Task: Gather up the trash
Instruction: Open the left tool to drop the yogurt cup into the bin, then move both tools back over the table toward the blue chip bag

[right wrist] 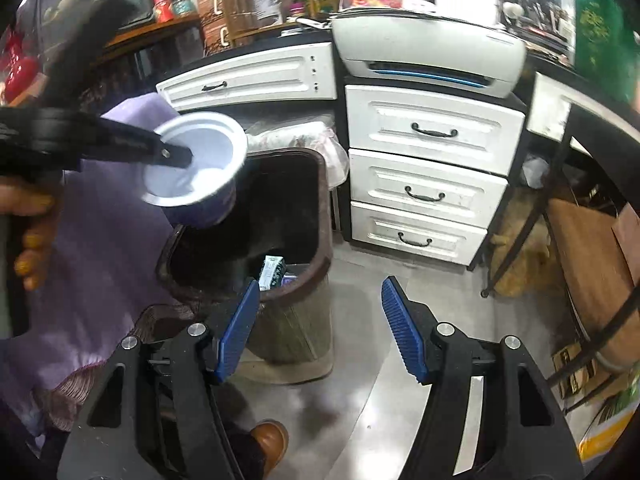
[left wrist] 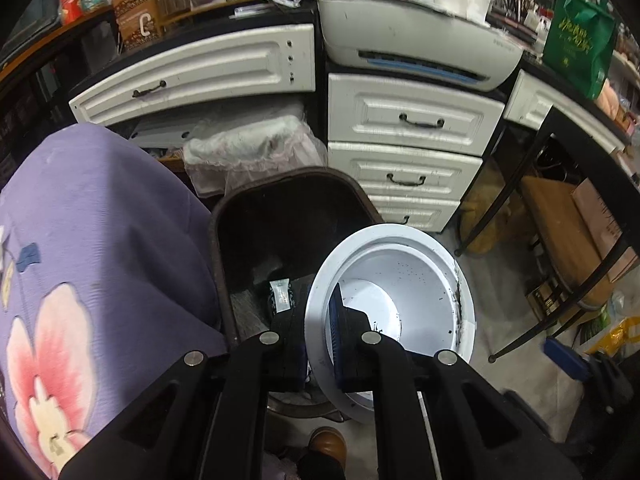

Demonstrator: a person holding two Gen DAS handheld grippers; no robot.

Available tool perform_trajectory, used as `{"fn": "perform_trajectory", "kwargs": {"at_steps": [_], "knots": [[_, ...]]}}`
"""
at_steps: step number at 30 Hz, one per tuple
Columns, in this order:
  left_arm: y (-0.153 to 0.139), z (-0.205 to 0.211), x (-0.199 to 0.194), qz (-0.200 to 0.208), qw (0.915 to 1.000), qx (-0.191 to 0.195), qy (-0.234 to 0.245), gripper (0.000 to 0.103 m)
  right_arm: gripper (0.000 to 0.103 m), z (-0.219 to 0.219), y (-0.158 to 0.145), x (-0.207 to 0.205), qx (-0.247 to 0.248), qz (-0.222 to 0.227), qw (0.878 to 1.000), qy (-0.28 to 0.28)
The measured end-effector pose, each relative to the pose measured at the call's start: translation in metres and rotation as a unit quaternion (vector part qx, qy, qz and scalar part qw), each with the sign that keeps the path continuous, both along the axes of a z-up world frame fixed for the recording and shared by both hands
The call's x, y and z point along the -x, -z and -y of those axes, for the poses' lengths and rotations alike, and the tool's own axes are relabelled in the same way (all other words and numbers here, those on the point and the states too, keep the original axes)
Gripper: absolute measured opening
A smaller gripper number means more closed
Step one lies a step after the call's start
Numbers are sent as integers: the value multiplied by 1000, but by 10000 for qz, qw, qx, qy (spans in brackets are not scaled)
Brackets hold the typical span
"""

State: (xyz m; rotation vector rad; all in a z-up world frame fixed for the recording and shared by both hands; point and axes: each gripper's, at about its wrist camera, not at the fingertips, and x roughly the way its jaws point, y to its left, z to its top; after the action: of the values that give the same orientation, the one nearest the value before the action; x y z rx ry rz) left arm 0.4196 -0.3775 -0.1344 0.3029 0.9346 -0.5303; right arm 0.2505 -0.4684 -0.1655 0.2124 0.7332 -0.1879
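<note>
My left gripper [left wrist: 320,312] is shut on the rim of a white paper cup [left wrist: 408,296] and holds it in the air over the right front edge of the brown trash bin [left wrist: 218,240]. The right wrist view shows the same cup [right wrist: 196,168] pinched by the left gripper [right wrist: 182,156] above the bin's [right wrist: 320,216] left rim. A small wrapper [left wrist: 280,294] lies inside the bin, also seen in the right wrist view [right wrist: 272,272]. My right gripper [right wrist: 316,320] is open and empty, low in front of the bin.
A table under a purple flowered cloth [left wrist: 92,248] stands left of the bin. White drawers [left wrist: 416,148] and a printer [left wrist: 420,48] are behind. A black-framed table [right wrist: 568,208] and boxes are at right. A brown shoe [right wrist: 272,444] is on the grey floor.
</note>
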Motion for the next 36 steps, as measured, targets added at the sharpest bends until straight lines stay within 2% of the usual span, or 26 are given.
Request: {"fn": "perform_trajectory", "kwargs": {"at_steps": [5, 7, 10, 12, 16, 20, 22, 24, 27, 36], "knots": [[9, 6, -7, -25, 9999, -146, -80, 13, 64, 3, -4, 19, -12, 70, 10000, 13], [11, 7, -8, 8, 9997, -224, -73, 18, 64, 2, -4, 21, -7, 78, 10000, 17], [11, 7, -8, 124, 9995, -269, -128, 42, 64, 0, -3, 22, -65, 96, 9999, 16], [9, 5, -8, 177, 9994, -249, -147, 49, 64, 0, -4, 22, -138, 121, 9998, 29], [3, 4, -5, 231, 9995, -172, -92, 56, 64, -5, -8, 24, -107, 194, 9998, 2], [-15, -1, 6, 314, 9995, 73, -45, 61, 65, -8, -15, 26, -149, 231, 9996, -11], [-26, -7, 15, 356, 9991, 247, -4, 68, 69, -11, -18, 26, -146, 249, 9996, -25], [-42, -19, 28, 425, 9979, 479, 56, 74, 69, -15, -22, 26, -167, 279, 9994, -88], [-59, -39, 43, 532, 9963, 674, 74, 78, 70, -26, -31, 23, -234, 325, 9989, -225], [-107, -120, 91, 1296, 9890, 709, -124, 91, 70, -87, -70, 13, -327, 611, 9928, -981]]}}
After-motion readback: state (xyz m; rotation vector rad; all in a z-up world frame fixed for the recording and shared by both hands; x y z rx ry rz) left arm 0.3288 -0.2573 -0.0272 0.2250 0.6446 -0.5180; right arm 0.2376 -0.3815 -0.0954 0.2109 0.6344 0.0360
